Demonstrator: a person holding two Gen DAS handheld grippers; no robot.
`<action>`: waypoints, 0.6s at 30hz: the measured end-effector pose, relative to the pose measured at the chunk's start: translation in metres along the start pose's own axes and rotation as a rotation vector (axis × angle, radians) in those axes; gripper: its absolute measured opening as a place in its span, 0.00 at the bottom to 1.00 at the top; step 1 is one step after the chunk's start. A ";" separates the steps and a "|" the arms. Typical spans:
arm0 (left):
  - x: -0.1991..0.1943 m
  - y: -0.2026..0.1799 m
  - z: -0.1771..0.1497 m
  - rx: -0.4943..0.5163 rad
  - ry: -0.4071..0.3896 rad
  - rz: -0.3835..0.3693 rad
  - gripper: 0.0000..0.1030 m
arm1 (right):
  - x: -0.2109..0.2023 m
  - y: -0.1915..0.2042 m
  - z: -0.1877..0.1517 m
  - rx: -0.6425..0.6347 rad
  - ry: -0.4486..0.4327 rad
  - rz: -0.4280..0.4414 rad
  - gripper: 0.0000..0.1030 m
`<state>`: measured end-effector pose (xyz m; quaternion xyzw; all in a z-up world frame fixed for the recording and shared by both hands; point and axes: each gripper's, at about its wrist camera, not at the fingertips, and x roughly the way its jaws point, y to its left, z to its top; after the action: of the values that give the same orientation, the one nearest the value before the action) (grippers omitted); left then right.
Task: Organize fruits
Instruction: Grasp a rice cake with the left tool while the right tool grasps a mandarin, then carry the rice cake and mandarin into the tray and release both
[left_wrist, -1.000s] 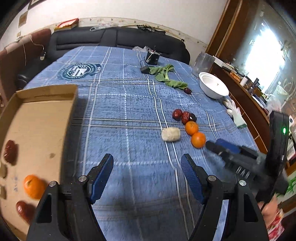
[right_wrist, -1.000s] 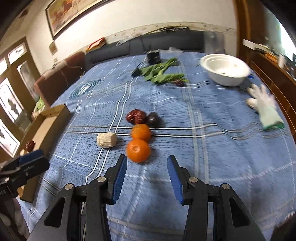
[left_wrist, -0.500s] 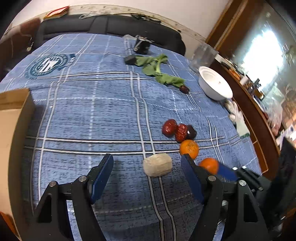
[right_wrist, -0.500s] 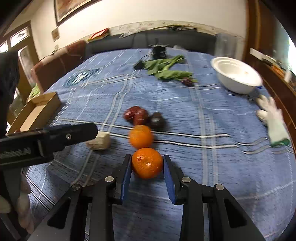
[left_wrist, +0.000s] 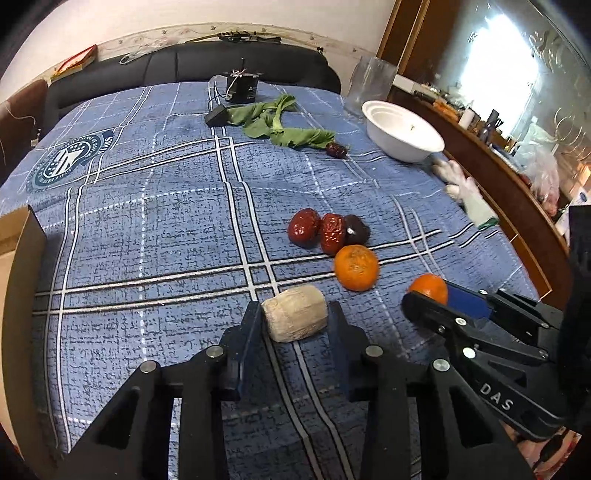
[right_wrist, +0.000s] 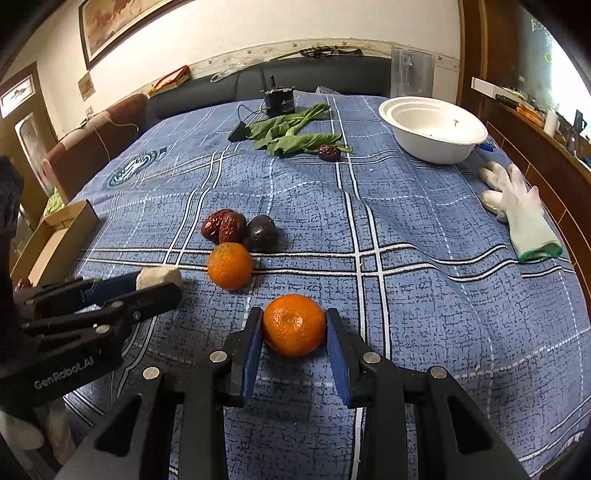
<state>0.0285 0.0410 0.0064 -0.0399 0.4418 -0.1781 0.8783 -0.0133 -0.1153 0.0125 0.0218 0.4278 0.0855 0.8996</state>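
Right tongs (right_wrist: 294, 345), wide a second ago, now clamp the nearest mandarin (right_wrist: 294, 325) on the counter (right_wrist: 424, 266); left tongs (left_wrist: 294, 332) likewise closed on the beige lump (left_wrist: 295, 313); second mandarin (right_wrist: 229, 270), jujubes (right_wrist: 223, 226) remain beyond; lift next.

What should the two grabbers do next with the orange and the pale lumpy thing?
Probably lift both and carry them to the cardboard box. The right gripper pinches an orange, and the left gripper pinches the pale lump; both things seem still on the cloth.
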 end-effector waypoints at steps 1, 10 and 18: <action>-0.001 0.001 0.000 -0.005 -0.009 -0.018 0.33 | -0.001 0.000 0.000 0.003 -0.011 -0.006 0.34; -0.012 0.004 0.000 -0.035 -0.069 -0.009 0.33 | -0.005 0.001 -0.001 0.006 -0.054 -0.007 0.34; -0.091 0.036 -0.024 -0.136 -0.133 -0.025 0.33 | -0.007 0.009 0.001 0.004 -0.026 0.010 0.34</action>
<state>-0.0305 0.1080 0.0526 -0.1169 0.3931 -0.1557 0.8986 -0.0179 -0.1081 0.0197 0.0268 0.4163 0.0886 0.9045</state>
